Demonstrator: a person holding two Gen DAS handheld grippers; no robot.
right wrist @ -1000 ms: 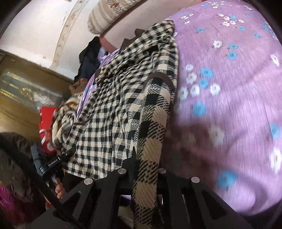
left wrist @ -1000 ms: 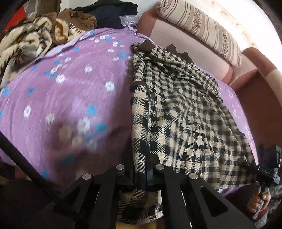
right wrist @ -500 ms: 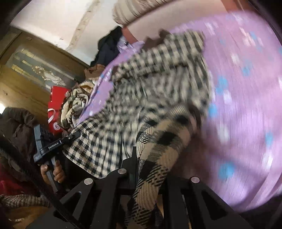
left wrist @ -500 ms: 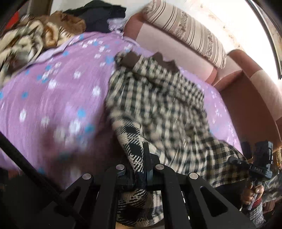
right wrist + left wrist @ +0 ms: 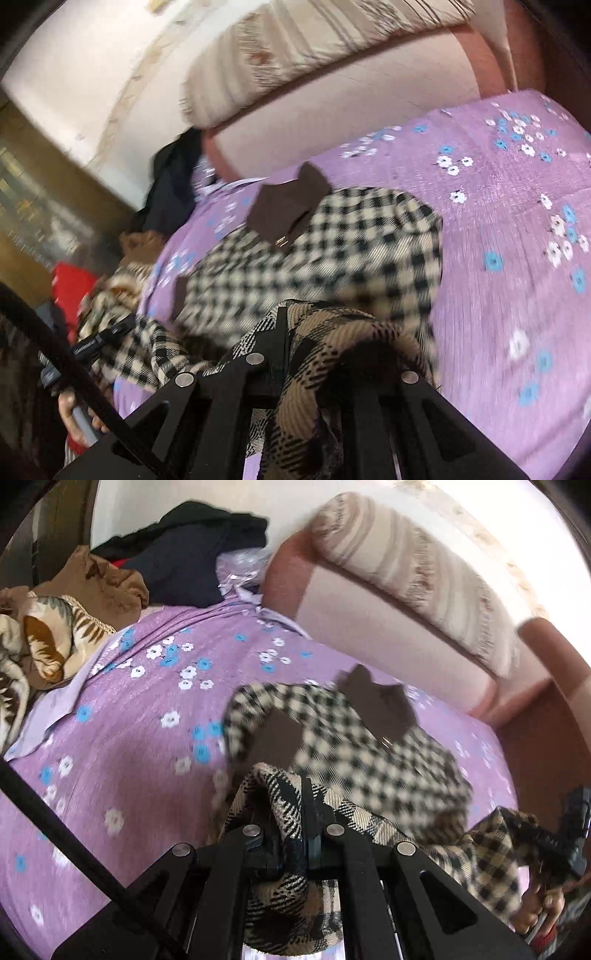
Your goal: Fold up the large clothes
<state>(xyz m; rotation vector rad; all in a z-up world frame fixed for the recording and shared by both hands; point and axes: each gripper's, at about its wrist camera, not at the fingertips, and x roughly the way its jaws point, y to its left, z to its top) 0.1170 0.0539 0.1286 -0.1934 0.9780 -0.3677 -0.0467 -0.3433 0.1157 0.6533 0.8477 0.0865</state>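
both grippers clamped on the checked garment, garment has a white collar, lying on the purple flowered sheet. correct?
Not quite: the collar is dark brown, not white, as the right wrist view shows. The rest holds: the left gripper and the right gripper are each shut on the checked garment, which lies on the purple flowered sheet.

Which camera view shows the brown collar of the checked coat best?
The right wrist view: the brown collar lies spread and sharp on the checked coat. In the left wrist view it is blurred and looks like a dark patch.
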